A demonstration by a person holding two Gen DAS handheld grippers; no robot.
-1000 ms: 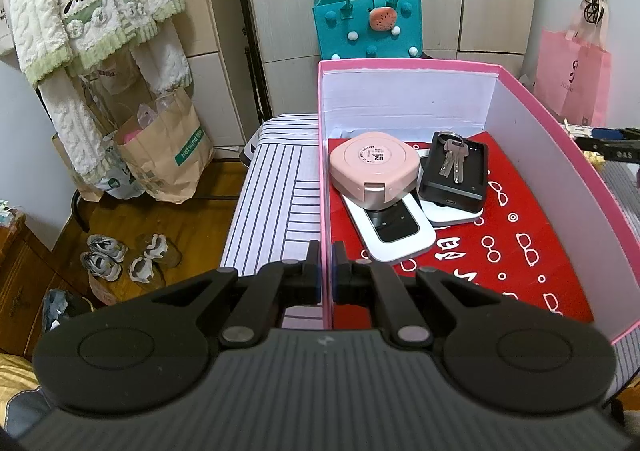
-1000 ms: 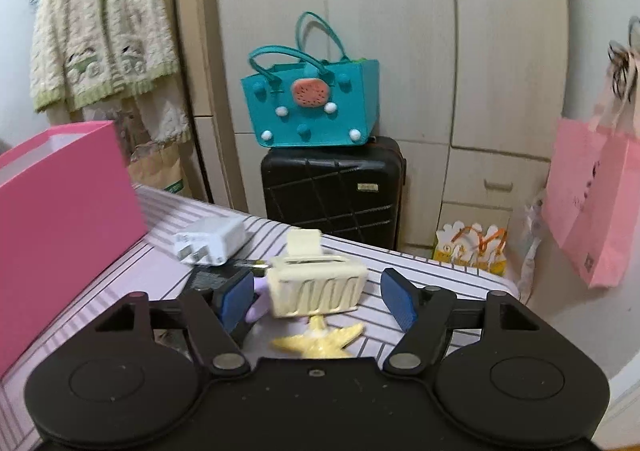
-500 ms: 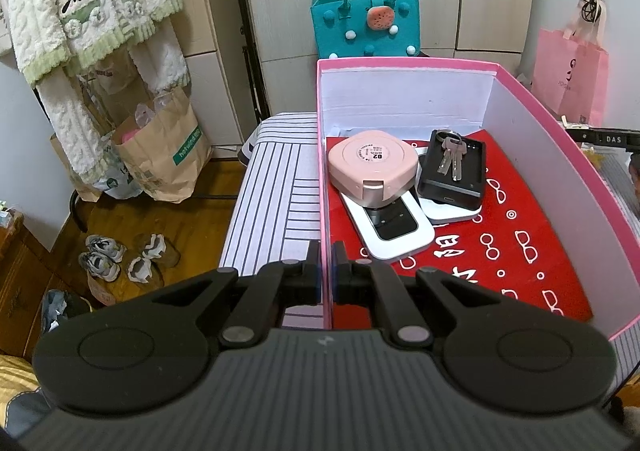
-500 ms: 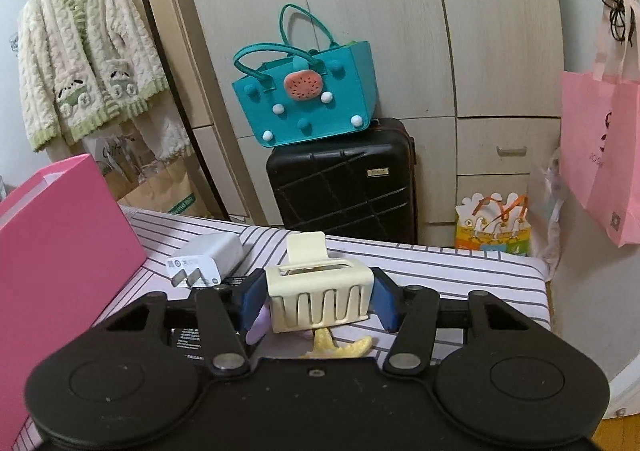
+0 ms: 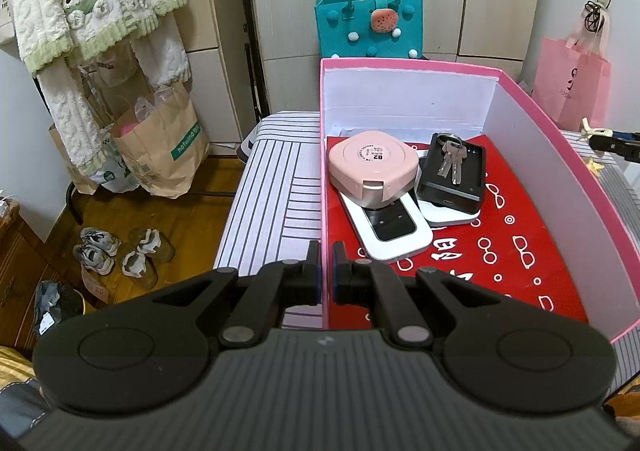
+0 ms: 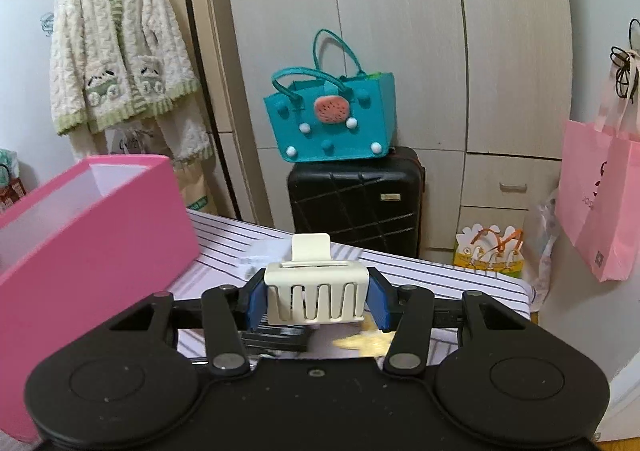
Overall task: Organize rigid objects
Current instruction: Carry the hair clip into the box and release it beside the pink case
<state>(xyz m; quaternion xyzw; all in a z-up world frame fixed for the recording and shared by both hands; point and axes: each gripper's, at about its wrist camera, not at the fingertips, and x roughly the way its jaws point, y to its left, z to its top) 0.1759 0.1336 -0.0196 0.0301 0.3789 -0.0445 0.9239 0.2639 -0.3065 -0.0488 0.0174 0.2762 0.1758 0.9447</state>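
Right tool is closing, its blue pads pressing the cream hair clip above the striped surface, while left tool pinches the pink box wall.

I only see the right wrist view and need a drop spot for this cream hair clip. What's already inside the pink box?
Observer: A pink rounded case lies on a white device, toward the far left of the pink box.
Operator: Anything beside it?
Observer: A bunch of keys rests on a black device, just to its right.
Operator: Where is the floor bare?
Observer: The red lining is bare along the near right.
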